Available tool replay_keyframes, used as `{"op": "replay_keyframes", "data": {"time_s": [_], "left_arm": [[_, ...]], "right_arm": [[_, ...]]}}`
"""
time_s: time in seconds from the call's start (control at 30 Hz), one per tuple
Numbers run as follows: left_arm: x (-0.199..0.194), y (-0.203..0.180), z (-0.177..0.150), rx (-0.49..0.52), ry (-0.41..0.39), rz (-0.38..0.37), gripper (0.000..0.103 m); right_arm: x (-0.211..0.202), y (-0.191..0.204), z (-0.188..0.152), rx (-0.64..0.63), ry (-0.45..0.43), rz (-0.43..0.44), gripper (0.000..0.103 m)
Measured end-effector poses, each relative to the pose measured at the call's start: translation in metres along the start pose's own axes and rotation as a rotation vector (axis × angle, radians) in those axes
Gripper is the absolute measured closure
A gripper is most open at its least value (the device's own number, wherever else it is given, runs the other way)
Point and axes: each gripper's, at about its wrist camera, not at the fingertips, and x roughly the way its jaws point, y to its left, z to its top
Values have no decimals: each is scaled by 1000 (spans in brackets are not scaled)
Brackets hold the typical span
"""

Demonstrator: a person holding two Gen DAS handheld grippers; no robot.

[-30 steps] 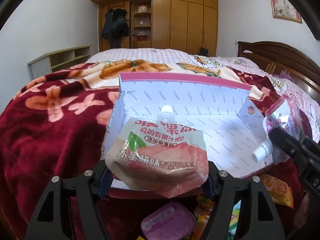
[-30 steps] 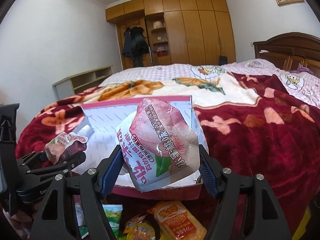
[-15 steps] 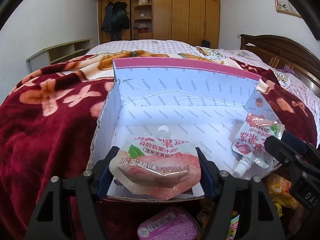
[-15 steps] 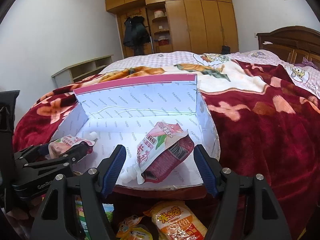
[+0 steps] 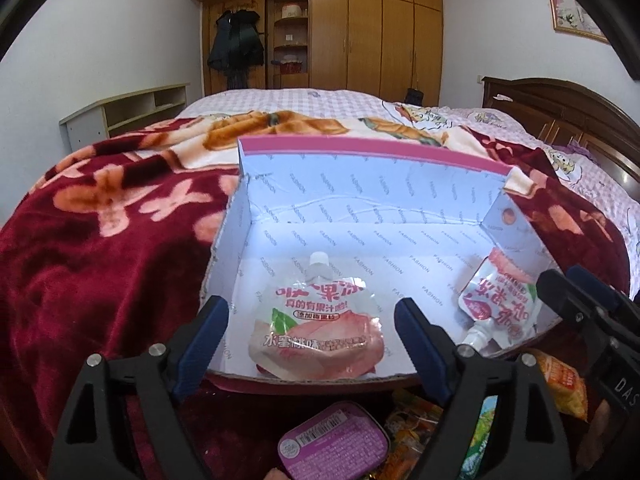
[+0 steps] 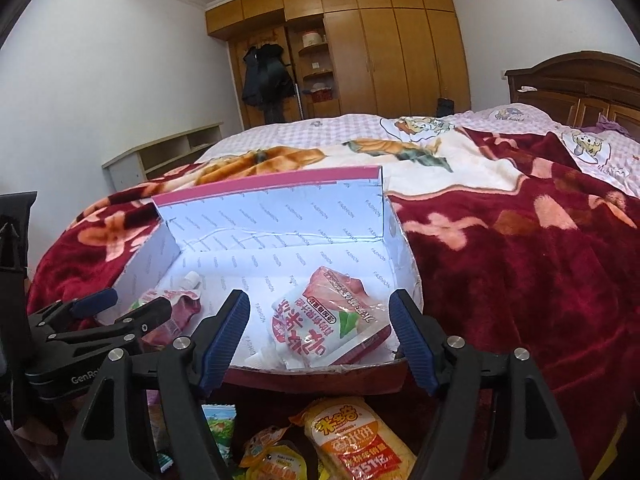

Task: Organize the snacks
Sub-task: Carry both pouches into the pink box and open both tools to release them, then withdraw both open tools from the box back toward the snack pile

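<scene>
The left gripper [image 5: 312,320], black with blue-padded fingers, hangs at the near rim of the shallow white cardboard box with a pink top edge [image 5: 360,150], its jaws opening and clear of the peach-printed jelly pouch with a white screw cap [image 5: 316,326] that lies flat between them on the box floor, cap pointing toward the far wall. There is a little bare floor on either side of that pouch before each blue pad. The right gripper [image 6: 320,324] stands just beside it at the same near rim, jaws spread wide and opening a little more, not pressing on the second peach jelly pouch [image 6: 328,320], which lies tilted between them in the box's right corner with its cap toward the near edge. The two pouches lie apart, with white floor between them and a broad clear strip behind, up to the tall far wall. The box's side walls are low and its near edge lowest. It sits on a dark red plush blanket with pale flowers [image 6: 520,280], which spreads open to the right and left. Nearer than the box, under the grippers, loose snacks crowd together: a purple flat tin [image 5: 334,440], an orange rice-cracker packet [image 6: 360,436] and small yellow packets [image 6: 276,460].
</scene>
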Motion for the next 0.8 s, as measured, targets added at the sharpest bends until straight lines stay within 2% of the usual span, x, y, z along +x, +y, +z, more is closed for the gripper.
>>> {"op": "replay_keyframes", "data": {"time_s": [0.37, 0.8], "left_arm": [[-34, 6, -1, -33, -31, 5, 15], [-64, 23, -21, -55, -16, 36, 15]], "right_arm": [[-30, 9, -4, 4, -28, 27, 29], [-58, 11, -23, 22, -12, 33, 29]]}}
